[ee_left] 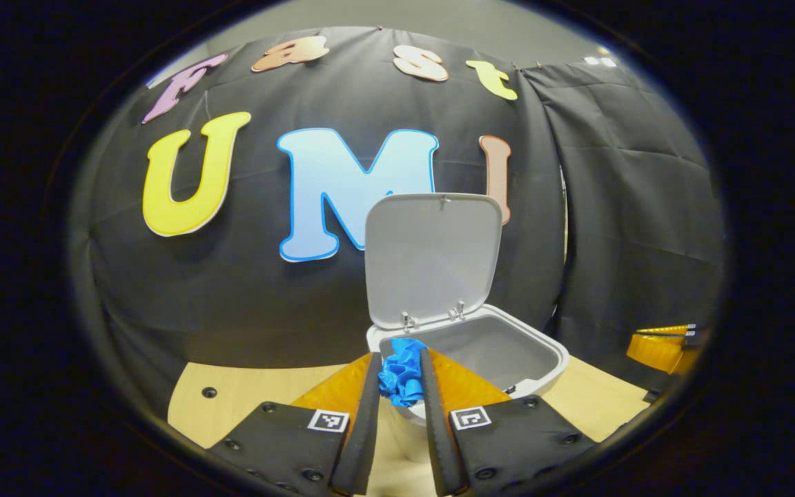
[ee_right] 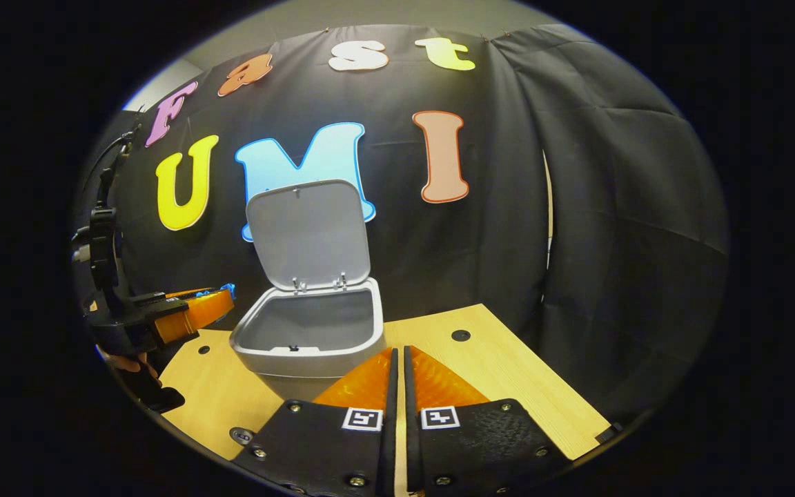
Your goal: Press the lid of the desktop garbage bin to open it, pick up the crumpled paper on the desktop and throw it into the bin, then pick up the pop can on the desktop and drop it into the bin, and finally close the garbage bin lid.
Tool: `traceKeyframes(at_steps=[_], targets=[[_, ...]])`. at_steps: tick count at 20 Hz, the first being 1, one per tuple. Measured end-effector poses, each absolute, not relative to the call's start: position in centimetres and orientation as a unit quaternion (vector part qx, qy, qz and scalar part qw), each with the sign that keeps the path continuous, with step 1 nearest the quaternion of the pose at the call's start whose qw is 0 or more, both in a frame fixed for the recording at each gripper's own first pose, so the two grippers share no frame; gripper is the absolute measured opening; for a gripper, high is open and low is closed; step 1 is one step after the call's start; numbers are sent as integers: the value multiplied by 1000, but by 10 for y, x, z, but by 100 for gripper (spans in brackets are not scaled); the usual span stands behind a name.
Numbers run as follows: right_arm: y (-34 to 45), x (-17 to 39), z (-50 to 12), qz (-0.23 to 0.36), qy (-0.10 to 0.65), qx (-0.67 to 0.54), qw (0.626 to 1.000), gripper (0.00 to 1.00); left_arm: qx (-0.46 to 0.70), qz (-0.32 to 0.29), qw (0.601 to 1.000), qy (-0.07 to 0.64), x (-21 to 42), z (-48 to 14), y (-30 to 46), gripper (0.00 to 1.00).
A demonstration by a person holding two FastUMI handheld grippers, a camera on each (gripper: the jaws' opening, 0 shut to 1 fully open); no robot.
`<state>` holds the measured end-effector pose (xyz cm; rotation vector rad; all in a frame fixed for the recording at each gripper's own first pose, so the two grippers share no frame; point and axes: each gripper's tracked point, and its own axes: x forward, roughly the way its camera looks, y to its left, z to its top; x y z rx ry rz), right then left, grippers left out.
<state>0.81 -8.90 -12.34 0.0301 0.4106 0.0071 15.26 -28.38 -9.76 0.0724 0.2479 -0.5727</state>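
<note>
Now left gripper [ee_left: 401, 366] clamps crumpled paper [ee_left: 401, 378] at open bin's [ee_left: 542, 362] rim.

Light wooden tabletop [ee_right: 508, 386] with one bin

A small grey plastic desktop garbage bin [ee_right: 311, 345] stands on the pale wood-grain top, lid raised upright; dark round spots in the board, probably screw holes, dot its surface.
</note>
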Motion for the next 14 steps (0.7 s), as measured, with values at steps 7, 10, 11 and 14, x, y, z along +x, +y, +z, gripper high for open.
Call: traceKeyframes(at_steps=[7,10,11,14], targets=[[-113,13,-134,-4,216,21,976,6,45,-291,947,125,159,-107,-316,39],[-118,15,-137,-6,218,24,976,6,51,-298,946,118,158,-105,-325,41],[-119,16,-137,-6,219,24,975,6,54,-301,945,117,158,-105,-328,39],[-120,17,-140,-7,221,26,975,6,61,-311,941,118,157,-107,-336,52]])
